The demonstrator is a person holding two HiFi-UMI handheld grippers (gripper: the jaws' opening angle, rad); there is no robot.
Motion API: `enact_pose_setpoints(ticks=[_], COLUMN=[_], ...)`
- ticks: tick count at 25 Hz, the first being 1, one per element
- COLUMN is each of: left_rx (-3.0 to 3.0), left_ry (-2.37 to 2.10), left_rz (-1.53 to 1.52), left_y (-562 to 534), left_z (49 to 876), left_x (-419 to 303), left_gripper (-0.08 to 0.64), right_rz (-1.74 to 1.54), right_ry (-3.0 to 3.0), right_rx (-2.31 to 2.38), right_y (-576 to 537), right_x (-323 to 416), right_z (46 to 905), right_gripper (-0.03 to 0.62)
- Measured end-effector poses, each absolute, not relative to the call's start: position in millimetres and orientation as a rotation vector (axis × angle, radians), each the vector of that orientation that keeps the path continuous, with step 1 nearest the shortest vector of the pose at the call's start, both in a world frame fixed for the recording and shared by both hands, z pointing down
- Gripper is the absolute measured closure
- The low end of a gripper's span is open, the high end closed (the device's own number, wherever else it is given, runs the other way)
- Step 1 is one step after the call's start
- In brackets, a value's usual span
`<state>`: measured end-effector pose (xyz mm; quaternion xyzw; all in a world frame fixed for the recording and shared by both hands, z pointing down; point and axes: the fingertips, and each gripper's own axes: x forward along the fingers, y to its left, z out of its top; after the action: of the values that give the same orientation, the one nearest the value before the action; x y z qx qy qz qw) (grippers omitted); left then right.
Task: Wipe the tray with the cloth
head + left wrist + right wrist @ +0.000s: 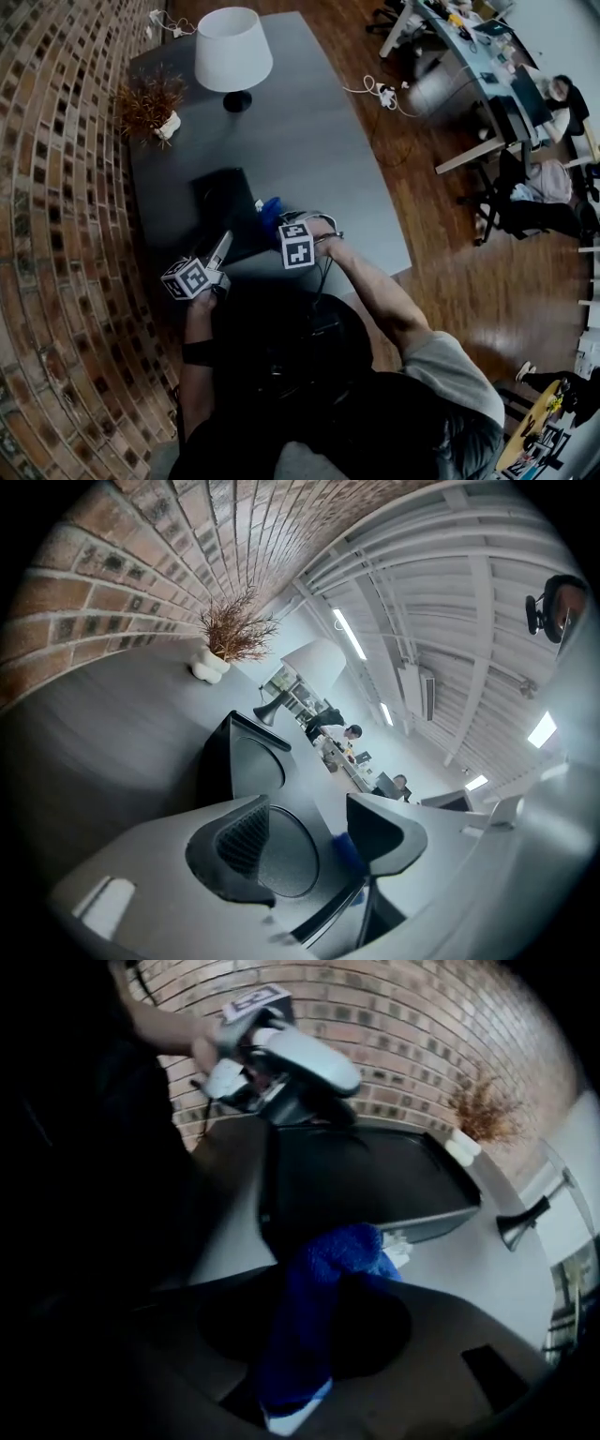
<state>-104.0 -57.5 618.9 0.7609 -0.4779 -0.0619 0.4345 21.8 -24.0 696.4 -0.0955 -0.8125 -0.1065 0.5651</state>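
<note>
A dark rectangular tray [221, 202] lies on the grey table [309, 150]. My left gripper [223, 247] reaches its near edge, and in the right gripper view its jaws [292, 1105] sit closed on the rim of the tray [366, 1185]. The left gripper view shows the tray [246, 761] just ahead, with its dark rim running between the fingers [239, 841]. My right gripper [274, 221] points steeply down at the tray's right edge, shut on a blue cloth [269, 208]. The cloth [314, 1326] hangs from those jaws to the tray's near side.
A white lamp [232, 52] and a dried plant in a white pot [150, 101] stand at the table's far end. A brick wall [56, 187] runs along the left. Cables [382, 94], desks and chairs [506, 122] occupy the floor to the right.
</note>
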Motion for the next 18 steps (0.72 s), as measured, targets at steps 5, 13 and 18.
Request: enact_pose_setpoints(ticks=[5,13,18], left_rx=[1.905,1.913,1.911], left_ry=[-1.185,-1.186,-1.184], left_rz=[-0.164,-0.156,-0.168], left_y=[-56.9,-56.1,-53.7], left_z=[618.0,619.3,616.3], left_x=[-104.2,-102.2,-101.1], left_gripper=[0.299,0.299,0.301], right_rz=[-0.214,0.329,0.246], right_ry=[-1.948,-1.922,-1.742], right_rx=[-0.507,0.510,0.552], right_y=[69.7,-54.0,-28.4], right_x=[66.2,252.8,302.6], right_z=[681.6,650.4,691.5], right_gripper=[0.440,0.432,0.414])
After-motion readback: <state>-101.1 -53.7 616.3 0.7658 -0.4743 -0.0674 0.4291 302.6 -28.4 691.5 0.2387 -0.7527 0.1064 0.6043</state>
